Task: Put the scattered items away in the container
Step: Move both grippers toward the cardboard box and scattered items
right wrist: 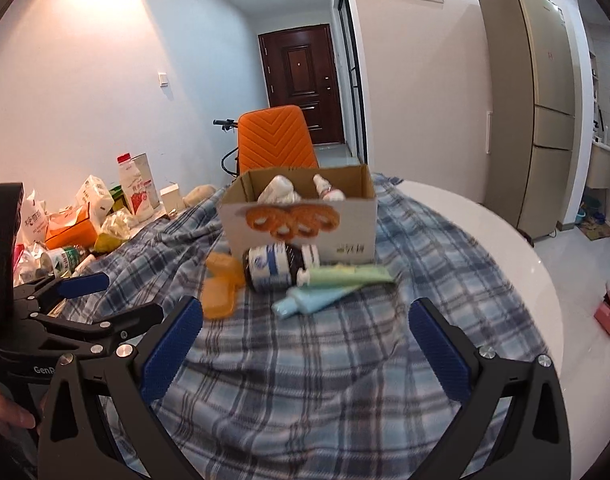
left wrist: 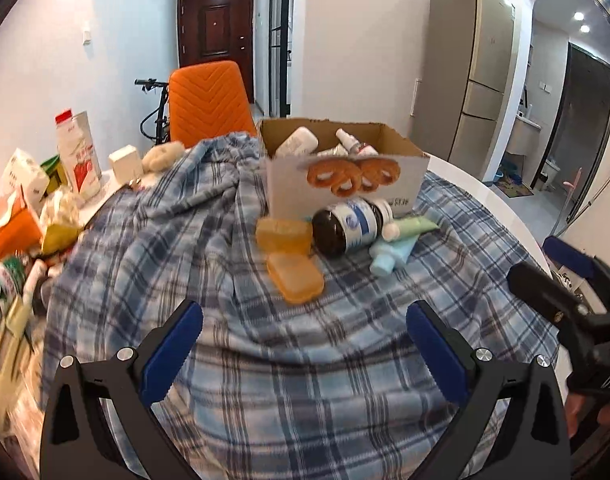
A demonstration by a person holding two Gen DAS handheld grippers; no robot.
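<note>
Both claws open, items still outside box

Left claw [left wrist: 305,322] spread wide, empty, above the plaid cloth [left wrist: 265,380]. Right claw [right wrist: 305,320] also spread wide, empty, over the same cloth on the white bench [right wrist: 505,240]. Cardboard box [right wrist: 345,220] sits on the cloth and holds a white bottle [right wrist: 279,190] and a small spray bottle [right wrist: 325,188]. Just in front of the box: dark brown bottle [right wrist: 273,266] lying on its side, green tube [right wrist: 345,274] and blue tube [right wrist: 313,300] beside it, open orange case [right wrist: 221,286] to its left. Clutter of packages [right wrist: 85,224] at far left.
</note>
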